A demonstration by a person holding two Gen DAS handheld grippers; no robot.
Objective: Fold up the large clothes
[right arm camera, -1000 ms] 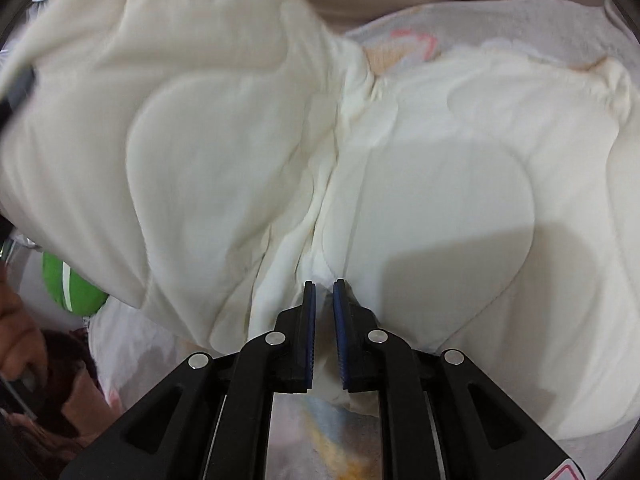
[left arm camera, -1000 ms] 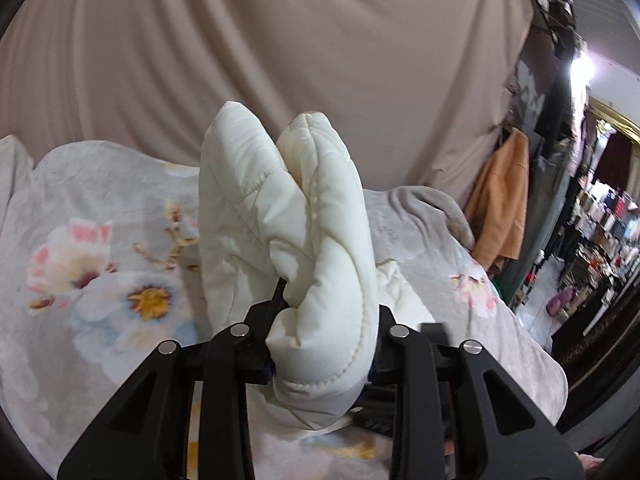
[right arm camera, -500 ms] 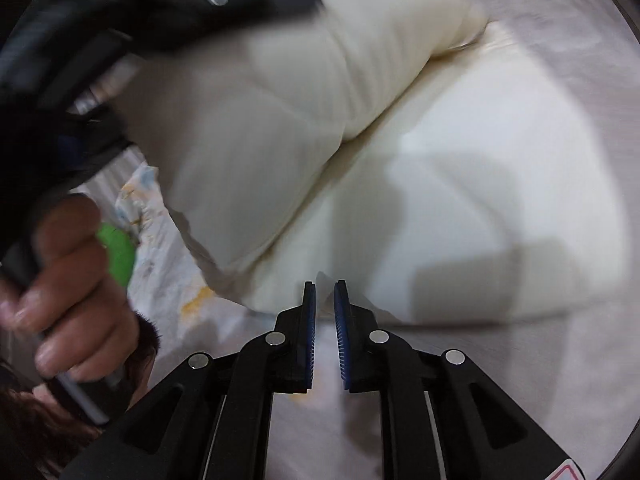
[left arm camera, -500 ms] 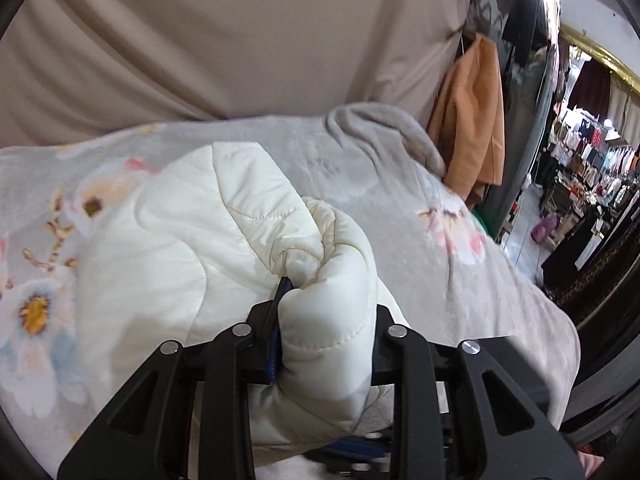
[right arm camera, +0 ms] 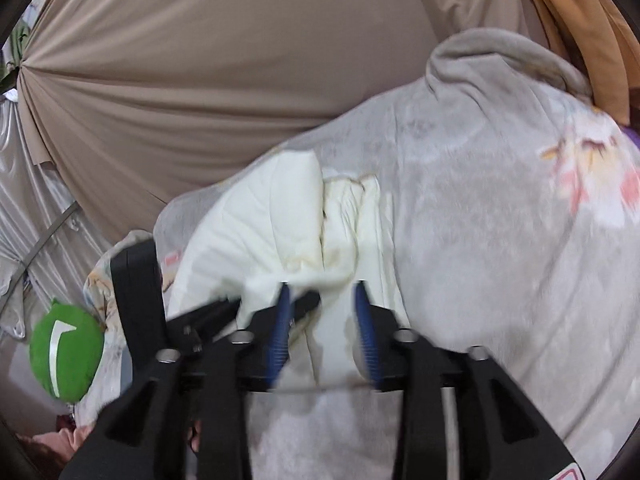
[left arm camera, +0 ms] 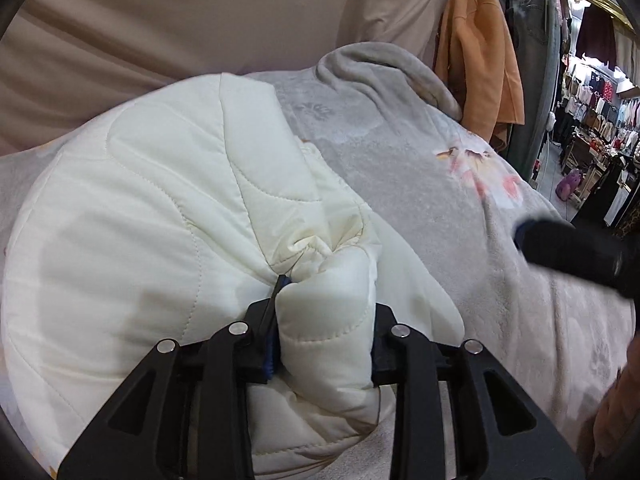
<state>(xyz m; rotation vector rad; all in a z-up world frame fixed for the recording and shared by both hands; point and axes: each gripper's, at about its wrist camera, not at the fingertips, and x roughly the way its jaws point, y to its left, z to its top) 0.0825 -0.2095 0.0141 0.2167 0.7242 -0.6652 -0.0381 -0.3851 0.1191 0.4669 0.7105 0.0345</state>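
Right wrist: right gripper (right arm camera: 322, 312) just opened; jacket (right arm camera: 272, 232) now farther away.

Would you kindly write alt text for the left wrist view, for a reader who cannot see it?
The left gripper pinches a puffy fold of a cream quilted jacket, which lies on a grey floral blanket. A beige curtain hangs behind, an orange garment hangs at upper right, and the blurred right gripper enters from the right.
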